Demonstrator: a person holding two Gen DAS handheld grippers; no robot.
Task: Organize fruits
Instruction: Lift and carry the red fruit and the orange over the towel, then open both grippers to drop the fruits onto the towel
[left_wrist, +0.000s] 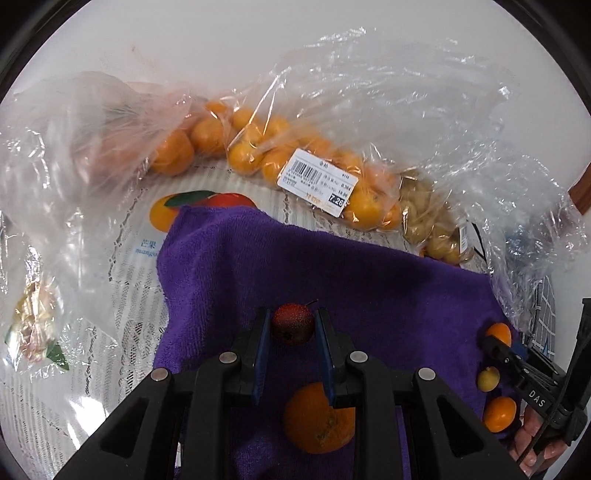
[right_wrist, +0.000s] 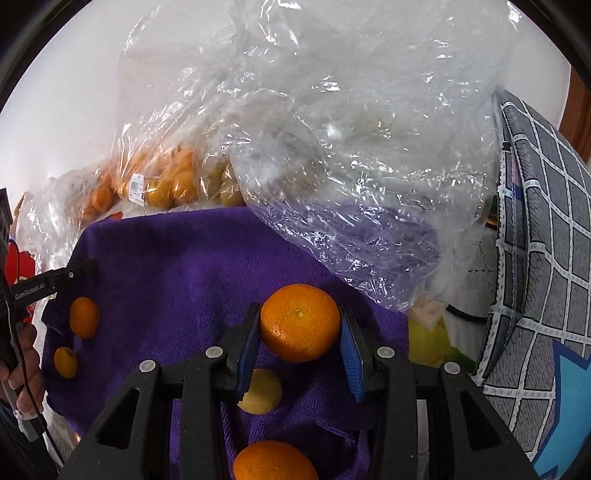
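Observation:
A purple towel (left_wrist: 332, 266) lies on the table, also in the right wrist view (right_wrist: 177, 266). My left gripper (left_wrist: 292, 325) is shut on a small dark red fruit (left_wrist: 293, 324) just above the towel. An orange (left_wrist: 319, 417) lies below it. My right gripper (right_wrist: 300, 328) is shut on an orange (right_wrist: 300, 323) over the towel. A yellow fruit (right_wrist: 260, 391) and another orange (right_wrist: 275, 461) lie under it. Two small orange fruits (right_wrist: 84, 317) lie at the towel's left edge. The right gripper's tip (left_wrist: 491, 345) shows in the left view by small fruits (left_wrist: 500, 413).
Clear plastic bags of small oranges (left_wrist: 258, 147) and yellowish fruits (left_wrist: 428, 218) lie behind the towel. A large crumpled empty bag (right_wrist: 351, 166) overhangs the towel's right side. A grey checked cushion (right_wrist: 543, 258) stands at right. A fruit-print table cover (left_wrist: 125, 280) lies beneath.

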